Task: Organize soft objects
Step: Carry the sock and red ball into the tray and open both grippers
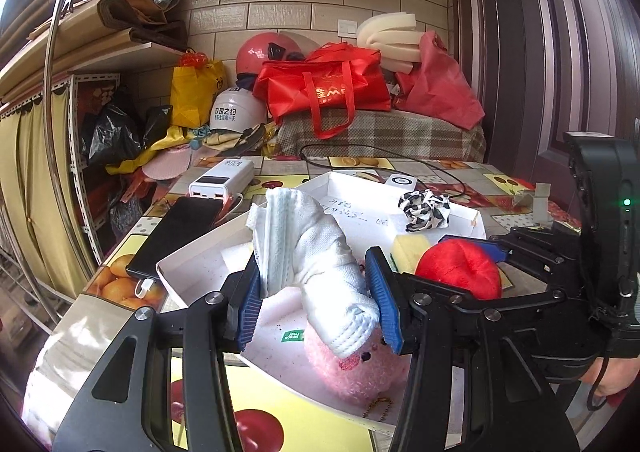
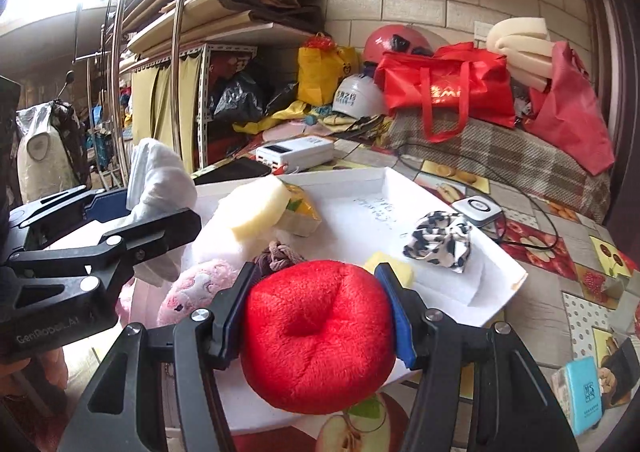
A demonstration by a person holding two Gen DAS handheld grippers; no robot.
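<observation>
My left gripper [image 1: 316,292] is shut on a white sock [image 1: 332,272] bundled with a pale blue face mask [image 1: 280,228], held above the white tray [image 1: 460,220]. My right gripper [image 2: 320,312] is shut on a red plush ball [image 2: 316,336] over the tray's near edge; the ball also shows in the left wrist view [image 1: 460,268]. In the tray [image 2: 472,276] lie a pink plush toy [image 1: 352,364], a black-and-white scrunchie [image 2: 440,242], a yellow sponge [image 1: 408,252] and a cream foam piece [image 2: 260,212].
A black phone [image 1: 176,236], a white power bank [image 1: 222,182] and a small white charger [image 2: 478,210] with cables lie on the fruit-patterned table [image 2: 580,276]. A blue tissue pack [image 2: 580,396] sits front right. Bags and helmets pile behind.
</observation>
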